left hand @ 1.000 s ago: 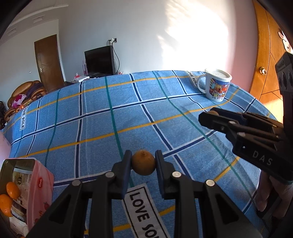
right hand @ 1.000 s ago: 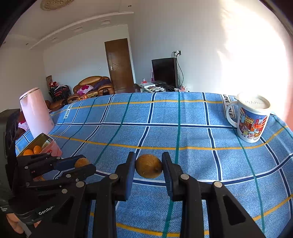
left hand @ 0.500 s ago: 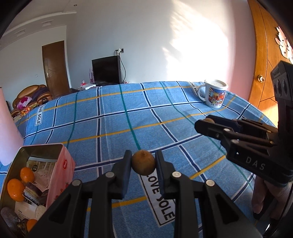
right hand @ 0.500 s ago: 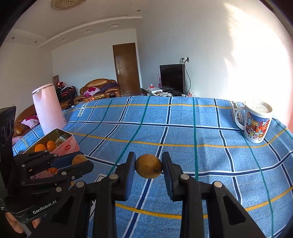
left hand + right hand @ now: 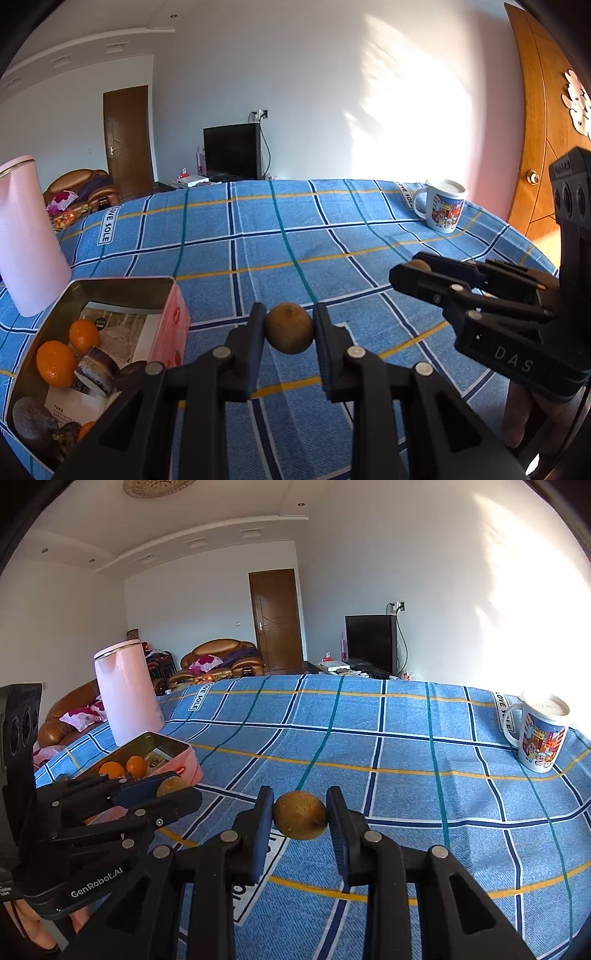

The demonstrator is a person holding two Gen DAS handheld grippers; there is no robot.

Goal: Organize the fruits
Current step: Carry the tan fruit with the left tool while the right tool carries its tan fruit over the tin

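Observation:
My left gripper [image 5: 289,314] is shut on a small brown round fruit [image 5: 290,332], held above the blue checked tablecloth [image 5: 332,236]. Just to its left stands an open pink tin [image 5: 173,332] with oranges [image 5: 55,363] and dark pastries inside. My right gripper [image 5: 300,800] is shut on a second brown fruit [image 5: 300,818]. In the right wrist view the left gripper [image 5: 177,786] shows at the left, its fruit [image 5: 170,784] close in front of the tin [image 5: 166,740]. The right gripper [image 5: 410,269] reaches in from the right of the left wrist view.
A tall pink kettle [image 5: 26,236] [image 5: 127,698] stands behind the tin. A printed mug [image 5: 443,210] [image 5: 541,734] sits at the far right of the table. A person's fingers [image 5: 517,421] show under the right gripper. A wooden door is at the right.
Both grippers have moved left across the table with their fruits still gripped. The tin and kettle have come further into view and nearer.

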